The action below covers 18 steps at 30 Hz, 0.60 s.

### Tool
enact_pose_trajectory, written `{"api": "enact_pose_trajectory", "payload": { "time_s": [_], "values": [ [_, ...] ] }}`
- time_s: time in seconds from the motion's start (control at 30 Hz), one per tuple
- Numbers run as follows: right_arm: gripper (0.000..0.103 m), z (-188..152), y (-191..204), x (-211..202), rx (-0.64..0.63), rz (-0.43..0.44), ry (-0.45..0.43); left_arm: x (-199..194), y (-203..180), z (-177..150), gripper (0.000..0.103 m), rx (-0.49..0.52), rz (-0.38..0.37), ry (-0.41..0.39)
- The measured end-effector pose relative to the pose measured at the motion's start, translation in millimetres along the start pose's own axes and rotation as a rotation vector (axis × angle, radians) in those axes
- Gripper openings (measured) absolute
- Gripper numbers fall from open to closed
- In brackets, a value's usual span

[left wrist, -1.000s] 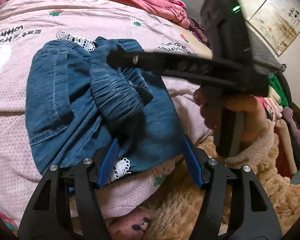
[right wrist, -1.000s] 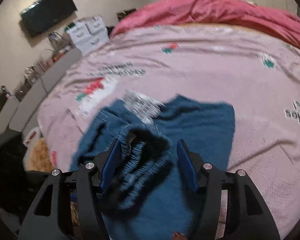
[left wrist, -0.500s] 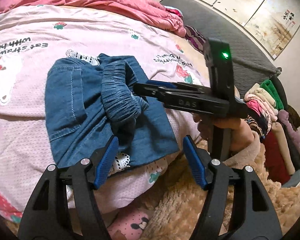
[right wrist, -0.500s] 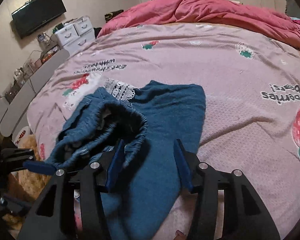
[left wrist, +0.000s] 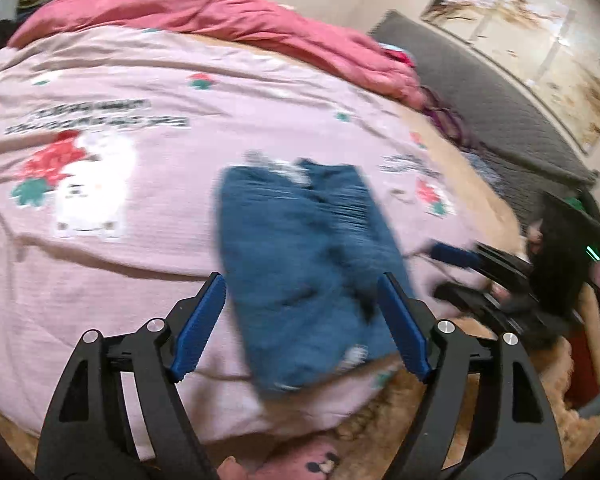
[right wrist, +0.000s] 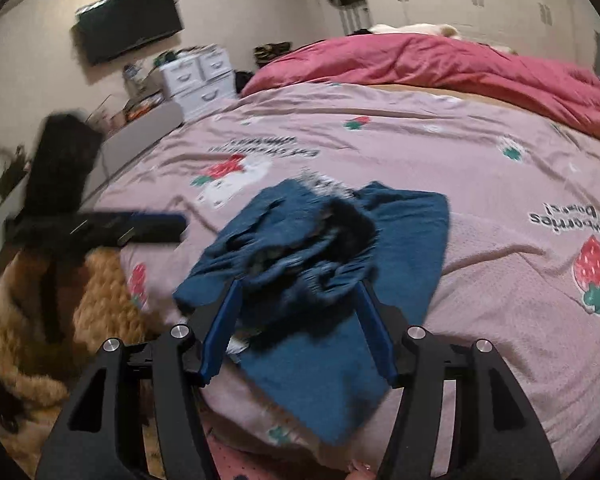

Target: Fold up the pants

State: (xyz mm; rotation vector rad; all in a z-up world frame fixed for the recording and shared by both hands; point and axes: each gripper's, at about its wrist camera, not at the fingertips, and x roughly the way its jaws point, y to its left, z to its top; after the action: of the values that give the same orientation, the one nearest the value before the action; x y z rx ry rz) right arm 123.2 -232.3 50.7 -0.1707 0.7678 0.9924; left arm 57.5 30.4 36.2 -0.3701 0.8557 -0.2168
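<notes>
1. While both grippers hang clear of the cloth, the pants [left wrist: 300,256] lie as a folded blue denim bundle on the pink bedspread [left wrist: 100,272], close to its near edge.
2. Left gripper [left wrist: 300,322]: jaws spread and opening, nothing between the pads.
3. Right gripper [right wrist: 298,322]: jaws spread and opening, nothing pinched; the gathered waistband [right wrist: 320,248] shows beyond them.
4. Handling, judged: soft, limp, light denim; folds likely slump unless pressed flat; the elastic waistband bunches up.
5. Hold points, judged: 2 corners of 1 folded edge, 1 per gripper; avoid the lace trim [right wrist: 324,184] at the far edge.
6. Red quilt [right wrist: 440,64] lies along the far edge, well apart.
</notes>
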Motion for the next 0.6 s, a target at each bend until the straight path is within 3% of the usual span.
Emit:
{"api": "enact_pose_trajectory", "payload": {
  "time_s": [0.13, 0.2, 0.3, 0.33, 0.4, 0.43, 0.53, 0.6],
  "values": [
    [0.057, -0.6, 26.7, 4.6, -0.089, -0.014, -0.001, 10.5, 24.4, 13.6, 0.068, -0.043, 0.037, 0.007],
    [0.057, 4.8, 33.9, 9.7, -0.121, -0.011, -0.003, 19.3, 27.2, 20.3, 0.059, -0.047, 0.039, 0.018],
    [0.055, 12.4, 40.3, 22.3, -0.170, -0.023, 0.022, 36.0, 22.4, 29.4, 0.058, -0.032, 0.026, 0.041],
    [0.044, 14.1, 42.3, 29.5, -0.195, -0.032, 0.041, 40.7, 21.6, 30.5, 0.056, -0.026, 0.025, 0.047],
    [0.035, 14.5, 42.9, 43.1, -0.226, -0.055, 0.085, 53.2, 17.5, 33.7, 0.056, -0.014, 0.030, 0.066],
    [0.015, 13.3, 42.0, 50.0, -0.241, -0.064, 0.103, 60.2, 15.0, 35.0, 0.055, -0.008, 0.033, 0.079],
    [0.009, 5.1, 36.5, 52.3, -0.229, 0.004, 0.128, 72.9, 10.7, 35.9, 0.055, 0.016, 0.051, 0.093],
    [0.009, -3.2, 32.4, 45.9, -0.233, -0.008, 0.128, 78.1, 12.1, 36.4, 0.056, 0.016, 0.047, 0.100]
  ]
}}
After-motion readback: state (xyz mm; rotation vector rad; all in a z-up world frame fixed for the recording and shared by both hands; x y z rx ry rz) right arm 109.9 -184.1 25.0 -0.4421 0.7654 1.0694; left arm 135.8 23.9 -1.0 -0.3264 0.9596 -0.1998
